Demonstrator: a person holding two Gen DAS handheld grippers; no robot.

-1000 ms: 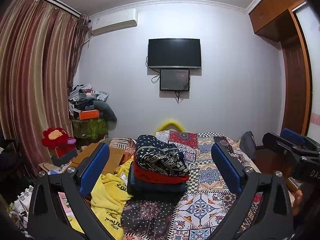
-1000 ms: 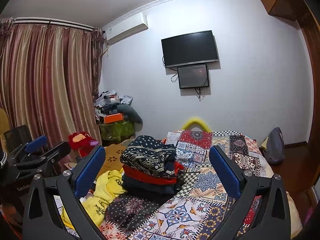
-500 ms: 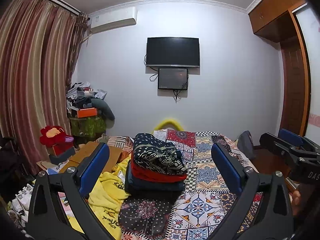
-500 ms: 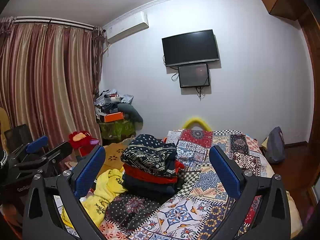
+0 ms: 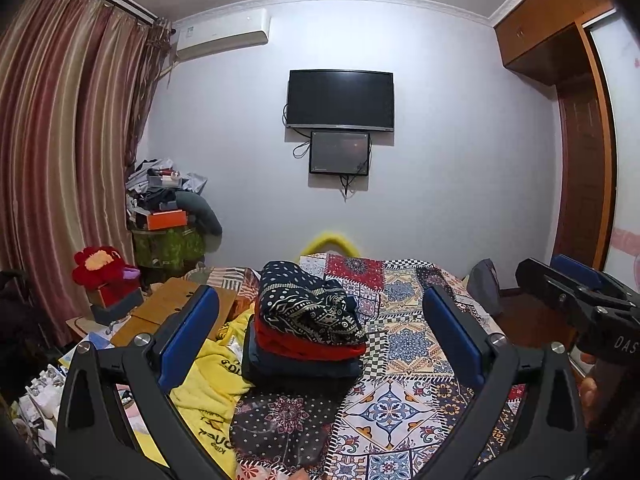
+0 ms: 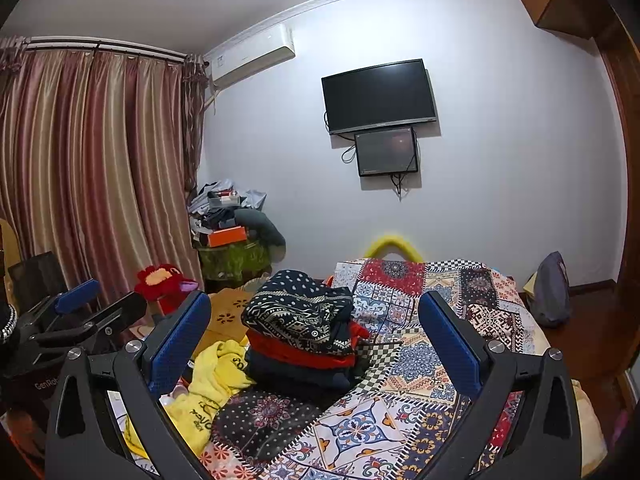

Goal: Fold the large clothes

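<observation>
A stack of folded clothes (image 5: 308,328) sits on the patchwork bed cover (image 5: 404,344): a navy patterned piece on top, a red one under it, dark ones below. It also shows in the right wrist view (image 6: 300,332). A crumpled yellow garment (image 5: 204,392) lies left of the stack, also in the right wrist view (image 6: 208,392). My left gripper (image 5: 320,332) is open and empty, held above the bed before the stack. My right gripper (image 6: 316,336) is open and empty, to the right of the left one.
A red plush toy (image 5: 104,268) and a cluttered green table (image 5: 168,236) stand at the left by the curtains. A wooden board (image 5: 172,308) lies beside the bed. A grey bag (image 6: 552,288) sits on the floor at right. A wardrobe (image 5: 580,160) stands right.
Both views have tilted slightly upward; the stack sits a little lower in frame. Both grippers stay open and empty.
</observation>
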